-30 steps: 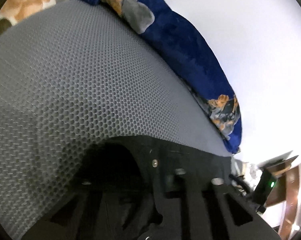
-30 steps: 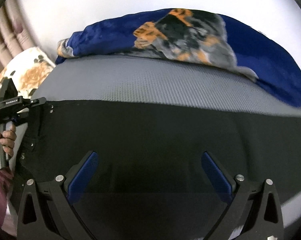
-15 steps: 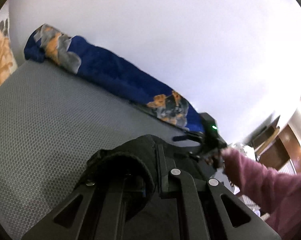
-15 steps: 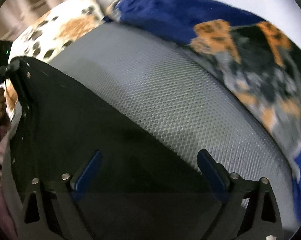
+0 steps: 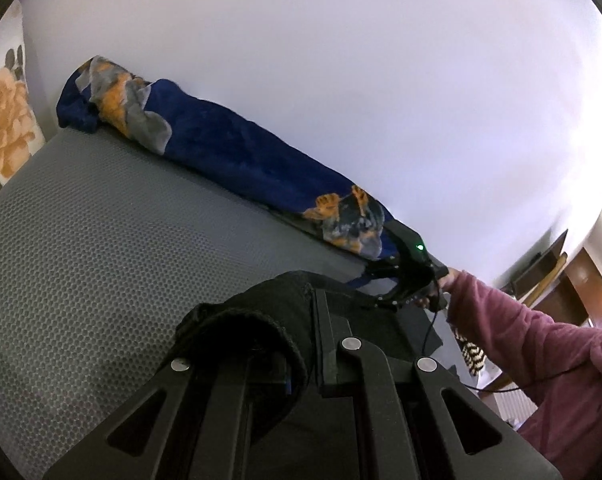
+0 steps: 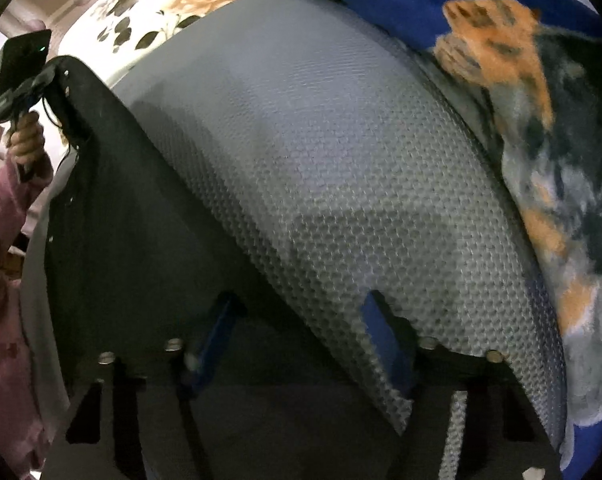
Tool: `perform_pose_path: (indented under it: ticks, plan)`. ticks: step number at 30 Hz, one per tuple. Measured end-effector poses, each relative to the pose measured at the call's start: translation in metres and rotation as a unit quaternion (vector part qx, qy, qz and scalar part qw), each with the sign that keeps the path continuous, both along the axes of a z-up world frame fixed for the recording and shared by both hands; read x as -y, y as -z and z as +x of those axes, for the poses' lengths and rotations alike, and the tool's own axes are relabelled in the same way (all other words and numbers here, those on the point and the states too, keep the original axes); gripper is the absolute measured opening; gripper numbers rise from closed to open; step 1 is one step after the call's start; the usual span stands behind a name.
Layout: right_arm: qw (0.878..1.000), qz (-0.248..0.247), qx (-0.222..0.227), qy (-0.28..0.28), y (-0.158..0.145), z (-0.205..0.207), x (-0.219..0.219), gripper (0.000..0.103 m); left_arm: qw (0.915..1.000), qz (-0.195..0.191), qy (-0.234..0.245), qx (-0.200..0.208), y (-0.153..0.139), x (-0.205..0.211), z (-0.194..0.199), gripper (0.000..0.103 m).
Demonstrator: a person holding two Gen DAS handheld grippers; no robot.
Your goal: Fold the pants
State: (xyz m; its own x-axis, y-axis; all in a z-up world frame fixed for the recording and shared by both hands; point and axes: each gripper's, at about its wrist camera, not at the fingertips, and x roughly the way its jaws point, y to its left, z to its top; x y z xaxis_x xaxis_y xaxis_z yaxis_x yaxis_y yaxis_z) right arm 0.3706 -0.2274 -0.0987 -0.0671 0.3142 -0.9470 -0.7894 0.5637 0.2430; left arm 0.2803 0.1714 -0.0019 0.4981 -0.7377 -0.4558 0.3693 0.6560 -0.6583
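The black pants (image 6: 141, 220) lie spread on a grey honeycomb mattress cover (image 6: 341, 160). My left gripper (image 5: 301, 344) is shut on a bunched part of the waistband (image 5: 269, 304) and holds it lifted off the bed. The same gripper (image 6: 21, 76) shows at the far left of the right wrist view, pinching the pants' corner. My right gripper (image 6: 301, 336) points steeply down over the pants' long edge. Its jaws are closing, with the blue pads (image 6: 385, 340) still apart and the cloth edge between them. The right gripper (image 5: 413, 280) also appears in the left wrist view, held by a pink-sleeved arm.
A blue blanket with orange and grey print (image 5: 237, 156) (image 6: 541, 120) runs along the white wall at the bed's far side. A floral pillow (image 5: 1, 128) (image 6: 173, 0) sits at the bed's end. Wooden furniture (image 5: 561, 280) stands beyond the right arm.
My left gripper rose and rolled, lifting the waistband off the bed. My right gripper swung down toward the pants' edge and its jaws narrowed.
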Motion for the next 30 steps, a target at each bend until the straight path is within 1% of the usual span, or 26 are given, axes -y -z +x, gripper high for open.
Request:
perform_pose_path:
  ticks: [1, 3, 4, 6, 7, 9, 12, 15, 16, 19, 21, 24, 27, 28, 30]
  plan:
    - [1.000, -0.003, -0.003, 0.002, 0.000, -0.001, 0.004, 0.047, 1.0000, 0.002, -0.001, -0.001, 0.001, 0.000, 0.001, 0.008]
    - [1.000, -0.016, 0.005, -0.001, -0.001, -0.005, 0.007, 0.038, 1.0000, 0.006, 0.000, -0.002, 0.004, 0.001, 0.003, 0.008]
    - [1.000, -0.023, 0.009, -0.002, 0.000, -0.008, 0.007, 0.035, 1.0000, 0.008, -0.001, -0.002, 0.007, 0.002, 0.005, 0.008]
    - [0.999, -0.033, 0.017, 0.006, 0.001, -0.011, 0.004, 0.023, 1.0000, 0.008, 0.000, -0.003, 0.010, 0.002, 0.006, 0.008]
    - [0.999, -0.037, 0.022, 0.015, 0.000, -0.013, 0.005, 0.021, 1.0000, 0.009, 0.000, -0.002, 0.011, 0.002, 0.006, 0.008]
    - [0.997, -0.051, 0.045, 0.026, -0.001, -0.019, 0.003, 0.010, 0.9999, 0.013, -0.001, -0.002, 0.014, 0.002, 0.008, 0.008]
    - [0.991, -0.073, 0.103, 0.051, -0.010, -0.038, -0.004, 0.008, 0.9998, 0.021, -0.003, -0.003, 0.017, 0.003, 0.010, 0.008]
    - [0.976, -0.089, 0.175, 0.097, -0.027, -0.066, -0.007, 0.007, 0.9996, 0.028, -0.003, 0.003, 0.016, 0.003, 0.008, 0.008]
    - [0.968, -0.089, 0.202, 0.120, -0.035, -0.078, -0.007, 0.007, 0.9994, 0.033, -0.002, 0.007, 0.014, 0.003, 0.007, 0.008]
    - [0.946, -0.099, 0.259, 0.166, -0.054, -0.111, -0.004, 0.007, 0.9994, 0.033, 0.000, 0.014, 0.008, 0.000, -0.002, 0.008]
    - [0.931, -0.113, 0.291, 0.189, -0.063, -0.139, -0.006, 0.007, 0.9992, 0.033, 0.005, 0.022, 0.000, -0.002, -0.014, 0.008]
    - [0.908, -0.132, 0.342, 0.201, -0.078, -0.187, -0.008, 0.007, 0.9981, 0.047, 0.018, 0.036, -0.011, -0.002, -0.038, 0.008]
    - [0.897, -0.121, 0.356, 0.234, -0.090, -0.227, -0.009, 0.007, 0.9976, 0.051, 0.034, 0.031, -0.014, -0.007, -0.068, 0.008]
    - [0.894, -0.119, 0.358, 0.242, -0.093, -0.236, -0.007, 0.007, 0.9974, 0.053, 0.037, 0.030, -0.014, -0.009, -0.078, 0.008]
    - [0.891, -0.114, 0.359, 0.256, -0.093, -0.266, -0.007, 0.007, 0.9969, 0.059, 0.047, 0.020, -0.010, -0.011, -0.099, 0.008]
